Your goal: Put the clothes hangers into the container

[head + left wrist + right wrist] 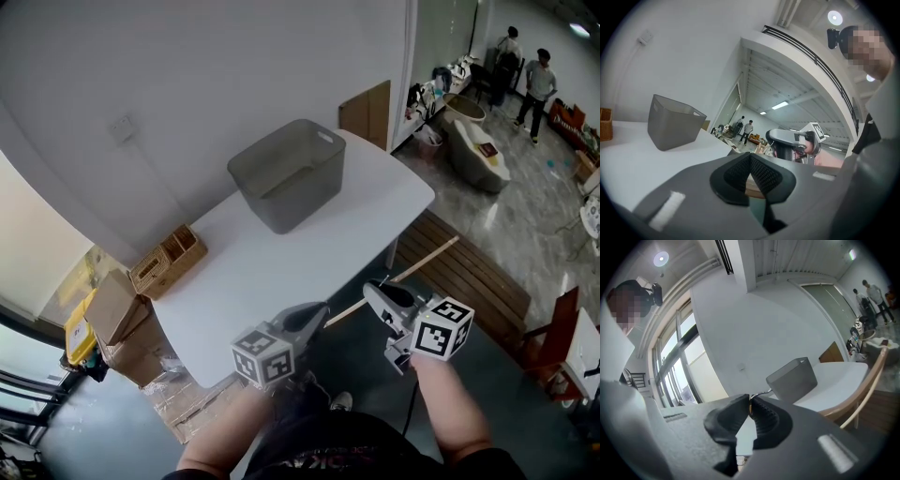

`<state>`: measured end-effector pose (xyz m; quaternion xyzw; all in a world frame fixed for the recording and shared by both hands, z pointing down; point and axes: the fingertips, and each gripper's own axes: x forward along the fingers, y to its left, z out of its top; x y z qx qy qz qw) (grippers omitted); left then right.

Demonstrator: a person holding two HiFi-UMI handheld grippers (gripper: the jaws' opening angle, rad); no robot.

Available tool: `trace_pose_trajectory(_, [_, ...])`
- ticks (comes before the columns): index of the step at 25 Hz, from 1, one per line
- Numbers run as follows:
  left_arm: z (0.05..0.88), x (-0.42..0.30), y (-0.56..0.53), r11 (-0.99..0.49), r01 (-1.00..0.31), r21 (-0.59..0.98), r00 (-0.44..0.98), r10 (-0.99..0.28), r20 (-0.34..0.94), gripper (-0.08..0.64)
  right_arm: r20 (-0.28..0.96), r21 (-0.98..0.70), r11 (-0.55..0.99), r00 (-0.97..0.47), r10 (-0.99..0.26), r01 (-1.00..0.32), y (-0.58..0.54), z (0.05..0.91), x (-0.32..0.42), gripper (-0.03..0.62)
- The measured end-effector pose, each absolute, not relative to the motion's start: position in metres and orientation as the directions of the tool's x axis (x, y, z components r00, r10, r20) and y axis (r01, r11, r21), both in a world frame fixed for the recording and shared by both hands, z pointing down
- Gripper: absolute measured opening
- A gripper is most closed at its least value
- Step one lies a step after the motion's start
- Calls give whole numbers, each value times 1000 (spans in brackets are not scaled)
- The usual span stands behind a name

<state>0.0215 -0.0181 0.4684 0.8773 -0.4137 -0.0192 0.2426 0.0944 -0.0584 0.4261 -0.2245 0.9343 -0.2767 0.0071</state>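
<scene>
The pale wooden clothes hanger (427, 260) is a slim curved bar with a thin metal hook (761, 392). It hangs off the worktop, over the floor beside its near right corner. My right gripper (373, 289) has its fingers clenched on that hook, and one wooden arm sweeps away to the right in the right gripper view. My left gripper (319, 309) sits just beside the bar's near end with its fingers pressed tip to tip. I cannot tell whether they pinch the wood.

The grey translucent plastic container (300, 192) stands open-topped near the far edge of the white worktop (281, 272), close to the wall. Bare surface lies between it and the near edge. A small wooden box (169, 261) sits at the left edge.
</scene>
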Motion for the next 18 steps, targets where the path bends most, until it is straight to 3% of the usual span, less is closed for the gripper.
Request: trace_pose_trajectory(18, [434,-57,-114,-597,-696,398,681,-725,102,0,53,-439,795,-895,-442,-419,-171,344,15,17])
